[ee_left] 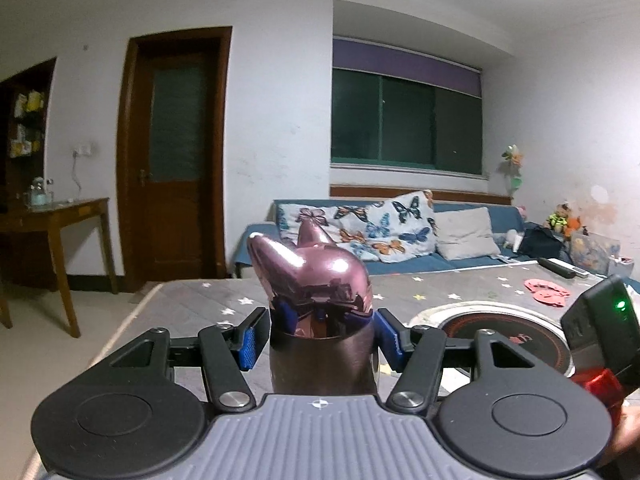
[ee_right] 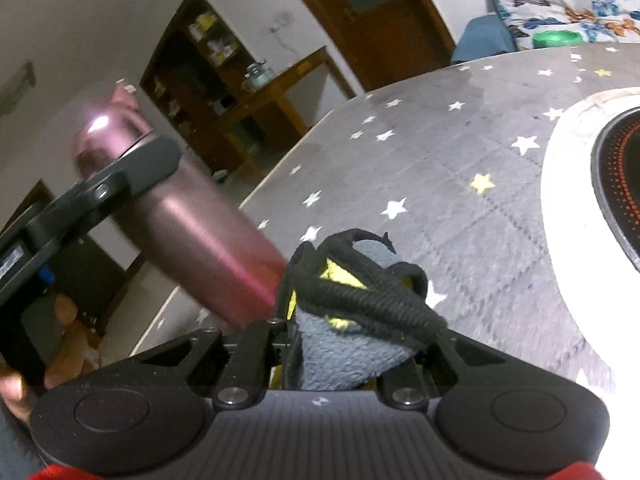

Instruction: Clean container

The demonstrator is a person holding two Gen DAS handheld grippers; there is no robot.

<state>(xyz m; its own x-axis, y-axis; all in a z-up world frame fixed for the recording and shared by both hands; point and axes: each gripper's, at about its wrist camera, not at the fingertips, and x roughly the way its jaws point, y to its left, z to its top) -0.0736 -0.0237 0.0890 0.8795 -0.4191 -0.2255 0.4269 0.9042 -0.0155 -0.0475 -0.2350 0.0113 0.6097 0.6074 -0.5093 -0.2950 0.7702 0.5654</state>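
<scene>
A shiny pink metal bottle (ee_left: 320,320) with an eared lid stands between my left gripper's (ee_left: 318,338) blue pads, which are shut on its body and hold it above the table. In the right wrist view the same bottle (ee_right: 200,224) slants from upper left, with the left gripper (ee_right: 120,176) clamped on it near the lid. My right gripper (ee_right: 352,344) is shut on a grey and yellow cloth with black trim (ee_right: 348,320), which touches the bottle's lower end.
A table with a grey star-patterned cover (ee_right: 420,168) lies below, with a round black cooktop in a white ring (ee_left: 500,332). A green lid (ee_right: 556,38) sits at the far edge. A sofa with cushions (ee_left: 400,232), a door and a wooden side table (ee_left: 60,216) stand behind.
</scene>
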